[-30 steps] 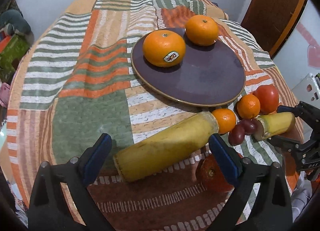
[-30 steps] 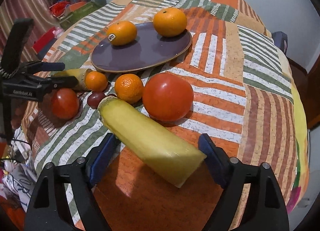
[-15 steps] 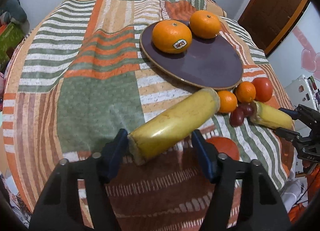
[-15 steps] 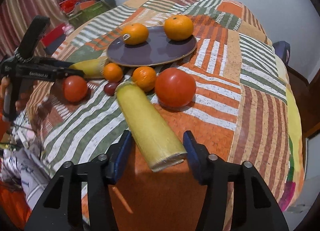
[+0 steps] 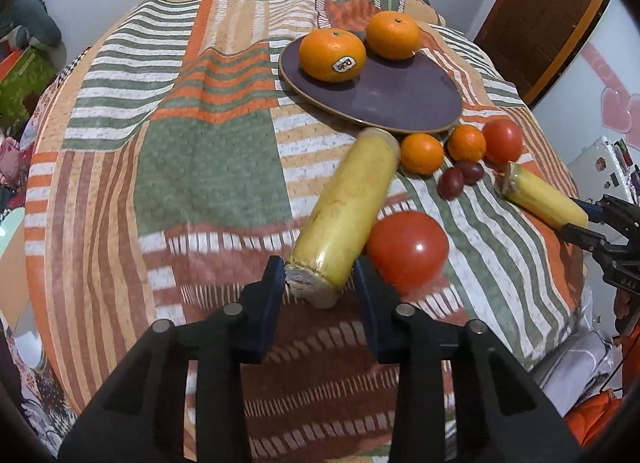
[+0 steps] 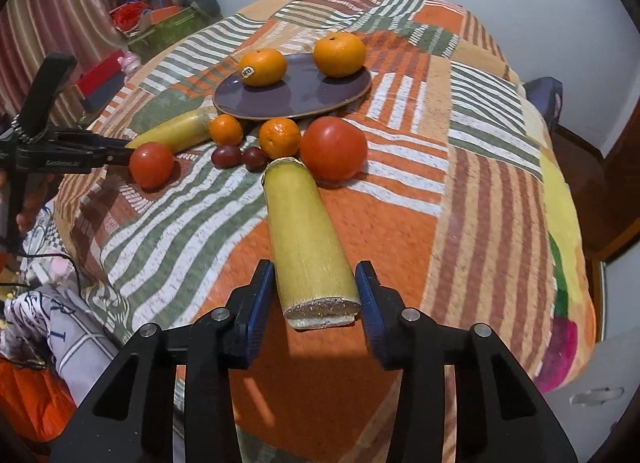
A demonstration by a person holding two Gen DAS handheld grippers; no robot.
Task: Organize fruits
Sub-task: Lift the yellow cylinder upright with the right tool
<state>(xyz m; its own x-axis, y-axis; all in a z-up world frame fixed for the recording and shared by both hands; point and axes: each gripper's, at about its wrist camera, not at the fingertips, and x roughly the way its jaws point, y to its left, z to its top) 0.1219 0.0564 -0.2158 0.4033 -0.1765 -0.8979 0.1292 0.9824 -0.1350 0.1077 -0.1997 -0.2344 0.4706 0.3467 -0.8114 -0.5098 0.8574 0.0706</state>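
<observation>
Fruits mostly loose near plate [image 5: 372, 103]; two oranges on it. Left gripper [image 5: 318, 283] jaws just closed from wide, now pinching near end of left stalk [image 5: 352, 207]. Right gripper [image 6: 316, 291] likewise, jaws closed onto right stalk [image 6: 306, 243]. Both grasped, ready for lift.

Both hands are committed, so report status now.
Left gripper just closed onto one yellow stalk. Right gripper just closed onto the other stalk. Plate holds two oranges; tomato beside each stalk.
</observation>
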